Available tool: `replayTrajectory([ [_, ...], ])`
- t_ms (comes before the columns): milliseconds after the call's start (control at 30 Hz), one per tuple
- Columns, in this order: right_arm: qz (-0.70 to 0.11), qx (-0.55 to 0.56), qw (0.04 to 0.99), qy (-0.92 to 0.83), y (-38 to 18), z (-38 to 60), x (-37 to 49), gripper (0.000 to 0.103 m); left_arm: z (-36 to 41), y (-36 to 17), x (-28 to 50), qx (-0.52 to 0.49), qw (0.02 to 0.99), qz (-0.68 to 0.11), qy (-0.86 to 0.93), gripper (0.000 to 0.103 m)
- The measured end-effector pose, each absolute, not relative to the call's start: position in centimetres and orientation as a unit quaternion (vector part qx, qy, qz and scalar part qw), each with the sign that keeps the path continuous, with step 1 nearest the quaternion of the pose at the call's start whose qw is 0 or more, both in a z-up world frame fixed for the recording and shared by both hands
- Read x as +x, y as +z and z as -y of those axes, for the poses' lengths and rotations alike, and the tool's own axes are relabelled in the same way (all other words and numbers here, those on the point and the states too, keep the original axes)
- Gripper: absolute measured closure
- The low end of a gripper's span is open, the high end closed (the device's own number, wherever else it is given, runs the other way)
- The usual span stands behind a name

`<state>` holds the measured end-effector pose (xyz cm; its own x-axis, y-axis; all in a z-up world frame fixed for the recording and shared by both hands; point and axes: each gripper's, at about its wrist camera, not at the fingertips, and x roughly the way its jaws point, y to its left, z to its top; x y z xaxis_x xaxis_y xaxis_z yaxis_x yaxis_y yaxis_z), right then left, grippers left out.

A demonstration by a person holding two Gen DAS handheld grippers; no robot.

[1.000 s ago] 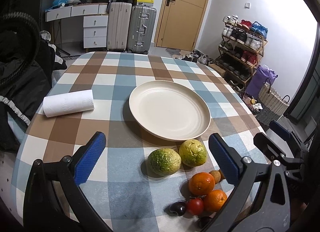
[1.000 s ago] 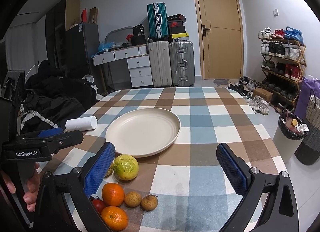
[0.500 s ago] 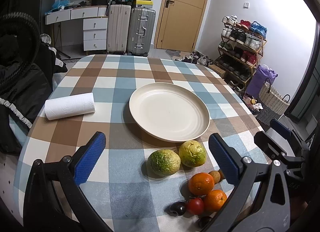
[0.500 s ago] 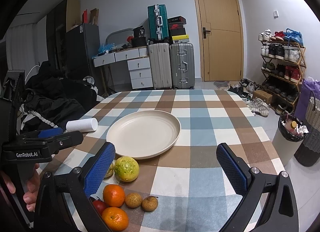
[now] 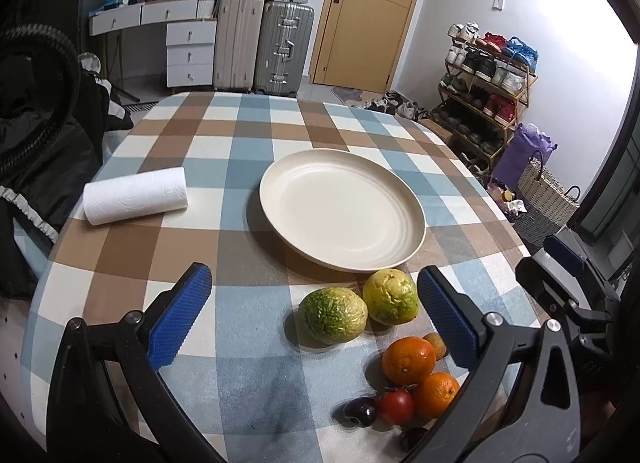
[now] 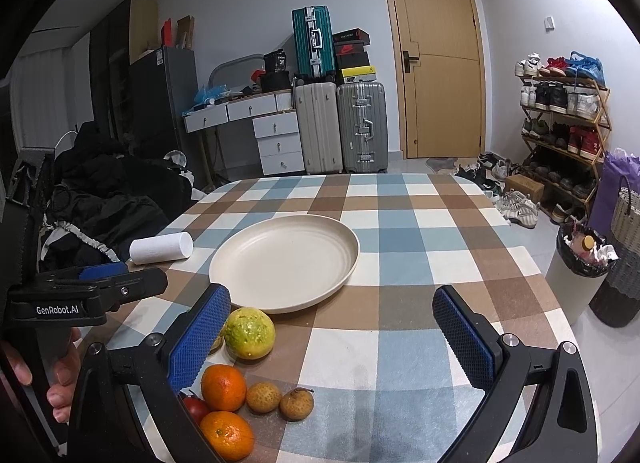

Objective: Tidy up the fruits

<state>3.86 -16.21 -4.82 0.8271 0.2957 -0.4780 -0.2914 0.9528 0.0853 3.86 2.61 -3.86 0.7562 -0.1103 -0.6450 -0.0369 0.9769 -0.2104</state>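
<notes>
With both the left gripper [image 5: 314, 315] and right gripper [image 6: 332, 333] spread wide, empty and barely shifted over 1 second, the fruits [image 5: 394, 337] remain clustered at the table's [image 5: 240, 135] near edge, plate [image 5: 340, 209] unfilled.

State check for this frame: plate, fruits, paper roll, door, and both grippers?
plate: empty, flat on the table.
fruits: all on the cloth, none plated.
paper towel roll: lying on its side.
door: closed.
left gripper: jaws open, empty.
right gripper: jaws open, empty.
</notes>
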Motion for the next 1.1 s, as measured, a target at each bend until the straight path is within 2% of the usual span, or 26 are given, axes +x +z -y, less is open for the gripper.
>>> replayTrajectory([
  [667,-0.275,0.008,0.949,0.155,-6.7,15.9,5.5,0.000,-4.4,-9.1,7.0,-0.201,0.885,-0.407,-0.101,0.003],
  [867,-0.280,0.005,0.947,0.156,-6.9,15.5,6.0,0.000,-4.3,-10.8,8.5,-0.226,0.864,-0.433,-0.126,0.017],
  [967,-0.282,0.005,0.947,0.156,-6.9,15.5,6.2,0.000,-4.1,-11.1,9.0,-0.231,0.857,-0.440,-0.135,0.029],
  [1100,-0.290,0.007,0.944,0.160,-6.9,15.2,6.6,0.000,-3.9,-11.5,9.9,-0.238,0.854,-0.440,-0.141,0.054],
])
